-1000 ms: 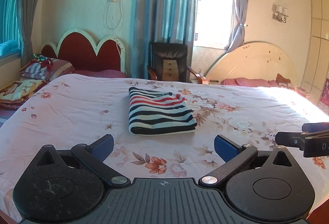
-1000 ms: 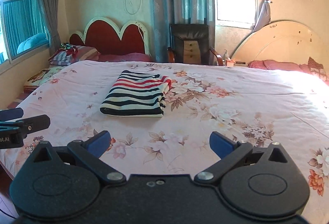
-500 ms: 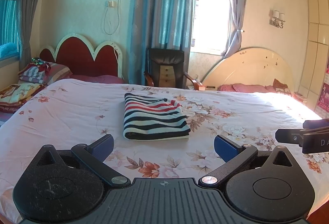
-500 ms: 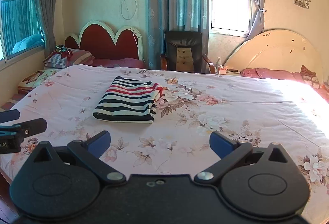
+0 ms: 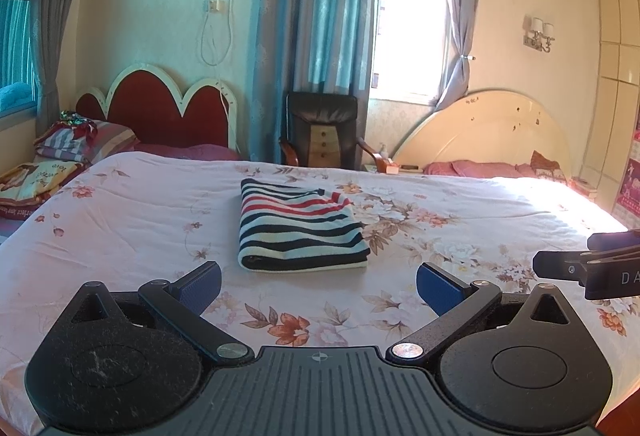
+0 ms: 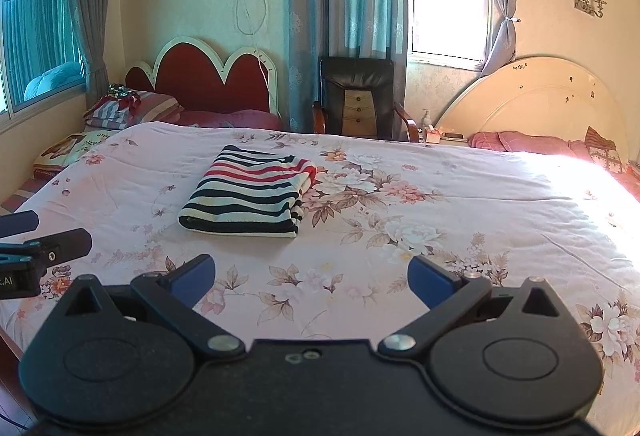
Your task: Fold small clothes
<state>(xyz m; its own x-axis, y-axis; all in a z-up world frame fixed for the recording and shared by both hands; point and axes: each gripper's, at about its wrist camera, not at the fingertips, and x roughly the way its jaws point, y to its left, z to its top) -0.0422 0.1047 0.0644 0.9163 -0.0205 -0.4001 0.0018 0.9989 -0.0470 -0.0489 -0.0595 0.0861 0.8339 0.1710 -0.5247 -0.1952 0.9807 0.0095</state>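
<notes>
Our striped shirt (image 5: 300, 226) lay folded in a neat pile on the flowery bedspread (image 5: 120, 220). Our left gripper (image 5: 318, 282) and right gripper (image 6: 311, 278) hung apart from it, jaws wide and empty. We thought the folding looked done; next we needed another garment.

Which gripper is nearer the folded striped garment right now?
Left, though only slightly. The left gripper sits open almost straight in front of the striped garment; the right gripper, also open, is offset to the garment's right. Neither touches it.

A floral-sheeted bed (image 5: 120, 220) carries one folded striped garment (image 5: 298, 226) lying flat near its middle.
</notes>
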